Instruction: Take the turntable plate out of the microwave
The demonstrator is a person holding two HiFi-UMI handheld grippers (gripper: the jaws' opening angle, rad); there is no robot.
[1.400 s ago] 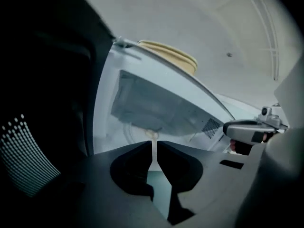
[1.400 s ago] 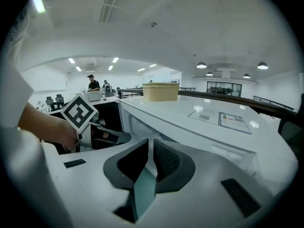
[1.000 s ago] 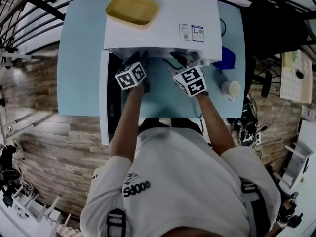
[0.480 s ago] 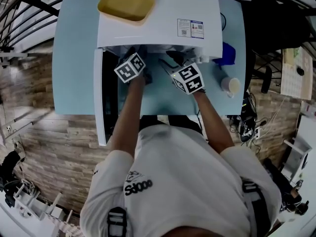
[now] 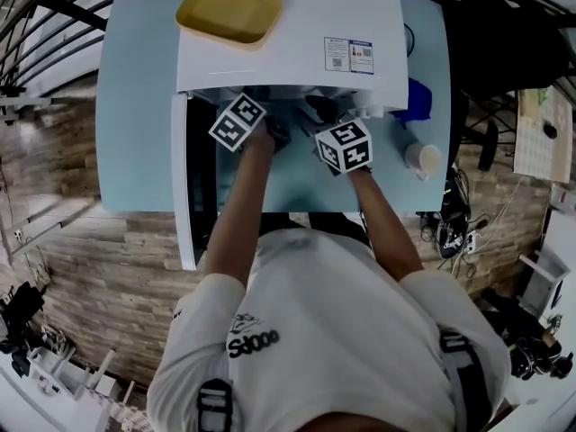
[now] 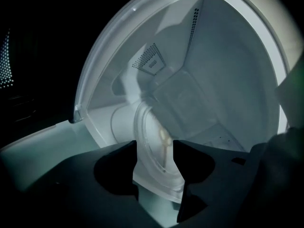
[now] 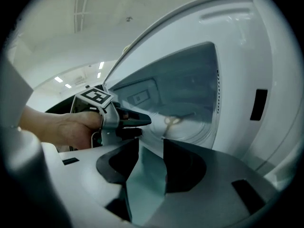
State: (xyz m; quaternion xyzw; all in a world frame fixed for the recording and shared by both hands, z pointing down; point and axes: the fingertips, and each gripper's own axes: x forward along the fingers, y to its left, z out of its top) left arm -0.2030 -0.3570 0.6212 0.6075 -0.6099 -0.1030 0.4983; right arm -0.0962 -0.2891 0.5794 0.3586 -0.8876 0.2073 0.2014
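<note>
The white microwave (image 5: 288,57) stands on a pale blue table (image 5: 135,106) with its door (image 5: 184,187) swung open to the left. Inside lies the glass turntable plate (image 6: 154,141), which also shows in the right gripper view (image 7: 187,125). My left gripper (image 6: 156,160) reaches into the cavity. Its jaws are opening, with the plate's near rim between them and neither pad clearly pressing on it. My right gripper (image 7: 151,151) is open at the cavity mouth, to the right of the left gripper (image 7: 142,126). In the head view only their marker cubes (image 5: 238,121) (image 5: 344,145) show clearly.
A yellow tray (image 5: 229,9) rests on top of the microwave. A small pale cup (image 5: 421,160) and a blue object (image 5: 414,102) sit on the table to the microwave's right. The open door stands just left of my left arm.
Both grippers have sunk a little at the microwave mouth and rolled, as the turned marker cubes show. The left one sits slightly farther in.
</note>
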